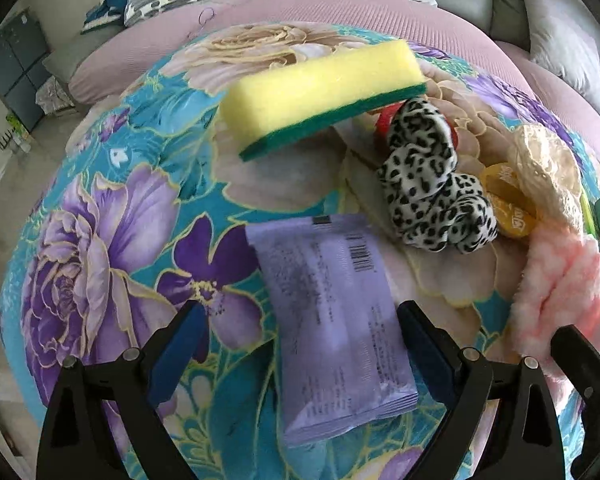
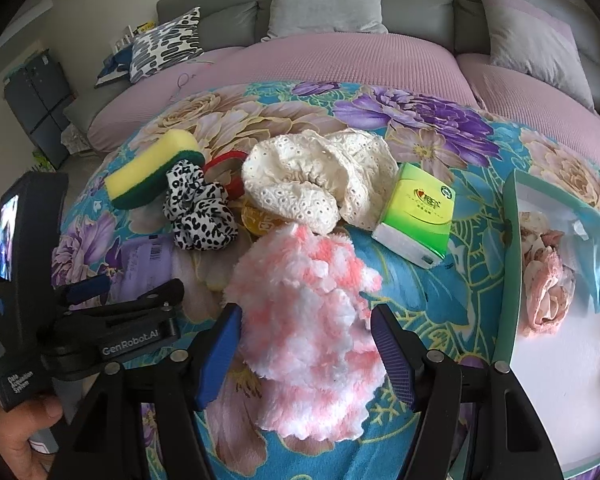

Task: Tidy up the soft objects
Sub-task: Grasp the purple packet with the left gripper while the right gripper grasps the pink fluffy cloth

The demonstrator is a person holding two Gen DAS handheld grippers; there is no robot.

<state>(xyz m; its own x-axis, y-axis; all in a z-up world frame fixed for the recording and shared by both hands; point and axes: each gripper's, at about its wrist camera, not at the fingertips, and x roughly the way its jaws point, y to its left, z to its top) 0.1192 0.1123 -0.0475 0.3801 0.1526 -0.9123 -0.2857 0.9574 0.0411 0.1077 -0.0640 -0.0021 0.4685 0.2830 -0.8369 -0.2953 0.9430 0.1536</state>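
My left gripper (image 1: 300, 344) is open, its fingers either side of a flat purple packet (image 1: 332, 320) on the floral cloth. Beyond lie a yellow-green sponge (image 1: 320, 96), a leopard-print scrunchie (image 1: 432, 184) and a cream lace cap (image 1: 548, 164). My right gripper (image 2: 304, 344) is open around a fluffy pink-white cloth (image 2: 308, 312). The right wrist view also shows the sponge (image 2: 152, 168), scrunchie (image 2: 198, 208), lace cap (image 2: 316, 180), a green tissue pack (image 2: 418, 216) and the left gripper (image 2: 112, 300).
A green-rimmed box (image 2: 508, 280) at right holds a pink item (image 2: 544, 280) and a blue bag (image 2: 596, 256). A red ring (image 2: 224, 160) and an orange packet (image 1: 508, 204) lie among the pile. A pink-covered sofa (image 2: 340, 64) with cushions stands behind.
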